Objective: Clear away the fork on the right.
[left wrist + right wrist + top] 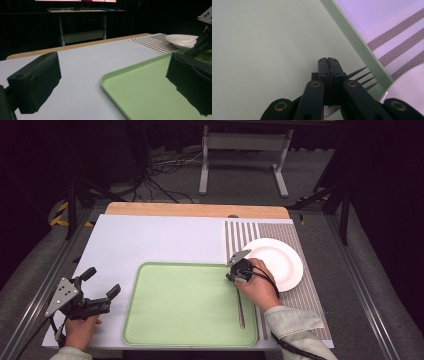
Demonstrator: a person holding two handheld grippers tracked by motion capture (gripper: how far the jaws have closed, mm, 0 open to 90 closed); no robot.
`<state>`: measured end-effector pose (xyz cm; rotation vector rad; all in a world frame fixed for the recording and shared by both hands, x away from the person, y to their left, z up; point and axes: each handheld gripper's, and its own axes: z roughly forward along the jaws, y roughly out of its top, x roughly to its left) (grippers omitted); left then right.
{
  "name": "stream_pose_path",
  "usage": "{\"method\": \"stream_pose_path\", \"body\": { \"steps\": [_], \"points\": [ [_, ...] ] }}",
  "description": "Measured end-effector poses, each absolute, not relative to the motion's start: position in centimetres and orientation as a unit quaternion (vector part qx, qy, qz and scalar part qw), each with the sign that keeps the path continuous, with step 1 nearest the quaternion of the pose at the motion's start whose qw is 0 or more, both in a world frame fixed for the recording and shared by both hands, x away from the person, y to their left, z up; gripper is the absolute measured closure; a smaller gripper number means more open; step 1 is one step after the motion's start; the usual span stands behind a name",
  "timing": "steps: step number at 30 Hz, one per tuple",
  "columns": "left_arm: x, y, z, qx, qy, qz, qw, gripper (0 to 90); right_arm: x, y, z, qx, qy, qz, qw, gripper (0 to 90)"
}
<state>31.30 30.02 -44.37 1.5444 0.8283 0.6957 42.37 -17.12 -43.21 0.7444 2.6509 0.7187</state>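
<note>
My right claw (239, 270) is over the far right corner of the green tray (175, 305), which lies at the near edge of the counter (150, 240), right of the middle. In my right claw view the two jaws are pressed flat together, and the tines of a fork (363, 77) stick out from behind them toward the tray's rim. From above, the fork's (240, 307) handle runs back along the tray's right side toward me, and its head is hidden under my right hand (260, 287), so I cannot tell for sure whether the jaws pinch the fork or only sit clenched on top of it. Just beyond the tray's right edge is a striped placemat (310, 292) on the right side of the counter, and a white plate (280, 262) rests on it, close to my right claw. My left claw (102, 282) hangs at the near left corner of the counter, just beside the tray's left edge, held by my left hand (80, 330). Its jaws stand wide apart with nothing between them. In my left claw view one jaw sits over the bare counter and the other over the tray's surface.
</note>
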Motion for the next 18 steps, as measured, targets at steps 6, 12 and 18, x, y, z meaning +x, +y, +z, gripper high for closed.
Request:
{"method": "stream_pose_path", "body": {
  "steps": [6,12,18],
  "points": [
    [31.4,30.0,-44.4,0.663,0.356,0.299,0.587,0.4,42.4,-17.5,-43.2,0.267,0.92,0.248,0.146,90.0],
    [31.4,30.0,-44.4,0.663,0.356,0.299,0.587,0.3,42.4,-17.8,-43.0,0.276,0.916,0.253,0.144,89.0],
    [31.3,30.0,-44.4,0.663,0.356,0.299,0.587,0.3,41.9,-17.8,-41.0,0.284,0.897,0.31,0.14,69.6]
  ]
}}
